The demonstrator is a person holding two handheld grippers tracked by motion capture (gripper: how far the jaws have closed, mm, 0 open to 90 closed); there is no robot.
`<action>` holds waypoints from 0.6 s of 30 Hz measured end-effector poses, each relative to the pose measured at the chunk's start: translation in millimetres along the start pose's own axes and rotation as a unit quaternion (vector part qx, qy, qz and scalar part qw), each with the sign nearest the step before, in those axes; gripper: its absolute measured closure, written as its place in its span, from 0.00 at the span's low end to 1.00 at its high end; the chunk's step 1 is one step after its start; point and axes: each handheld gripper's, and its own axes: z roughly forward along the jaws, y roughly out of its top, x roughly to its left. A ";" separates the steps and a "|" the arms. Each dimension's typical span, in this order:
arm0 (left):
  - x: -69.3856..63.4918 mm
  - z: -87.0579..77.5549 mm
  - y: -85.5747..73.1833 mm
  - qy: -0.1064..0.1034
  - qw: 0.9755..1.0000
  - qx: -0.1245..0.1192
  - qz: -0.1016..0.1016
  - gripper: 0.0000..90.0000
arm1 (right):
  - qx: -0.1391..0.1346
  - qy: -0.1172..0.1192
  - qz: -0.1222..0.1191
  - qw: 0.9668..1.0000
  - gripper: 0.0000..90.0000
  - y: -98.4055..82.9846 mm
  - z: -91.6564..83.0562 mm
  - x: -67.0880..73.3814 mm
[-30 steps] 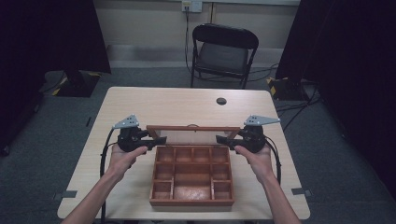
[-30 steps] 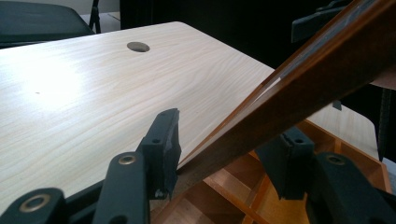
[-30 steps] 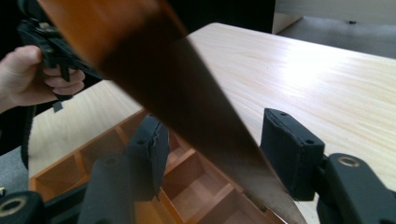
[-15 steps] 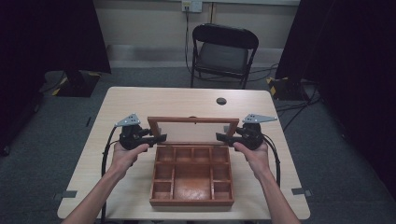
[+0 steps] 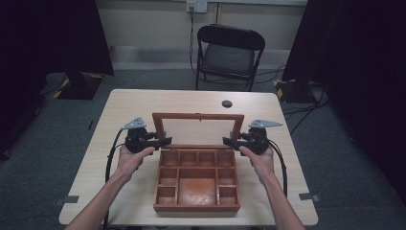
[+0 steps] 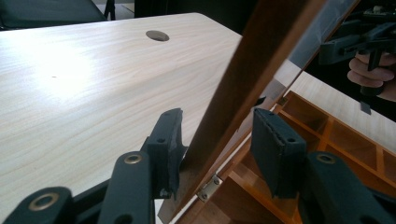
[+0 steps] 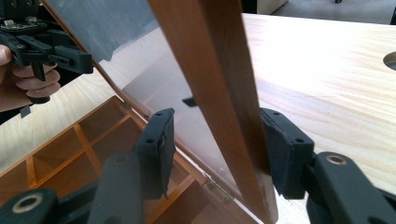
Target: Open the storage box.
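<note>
The lid point(image 5: 198, 116) of the box point(image 5: 197, 181) is stood almost upright on its hinges, one side rail framed between each pair of jaws. On the left gripper point(image 6: 217, 147), one pad is pressed to the rail, the other is kept clear; the jaws have just been closing. On the right gripper point(image 7: 217, 151), the rail is touched by one pad, a gap is left at the other, the jaws likewise closing.

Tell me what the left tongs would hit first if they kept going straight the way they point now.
Probably the other hand's right tongs. The left tongs point level across the box, along its hinge edge, and straddle the side rail of the raised lid. Beyond that rail the line looks free as far as the opposite rail, though depth is unclear.
</note>
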 end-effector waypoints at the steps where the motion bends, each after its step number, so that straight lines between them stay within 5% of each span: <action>1: 2.1 1.0 -0.4 -0.002 1.000 -0.004 -0.001 0.61 | -0.001 -0.004 -0.001 1.000 0.54 0.7 1.7 -1.0; 18: 10.1 5.7 -9.4 0.006 1.000 0.010 -0.007 0.64 | 0.007 -0.018 -0.005 1.000 0.54 -3.1 11.8 -5.7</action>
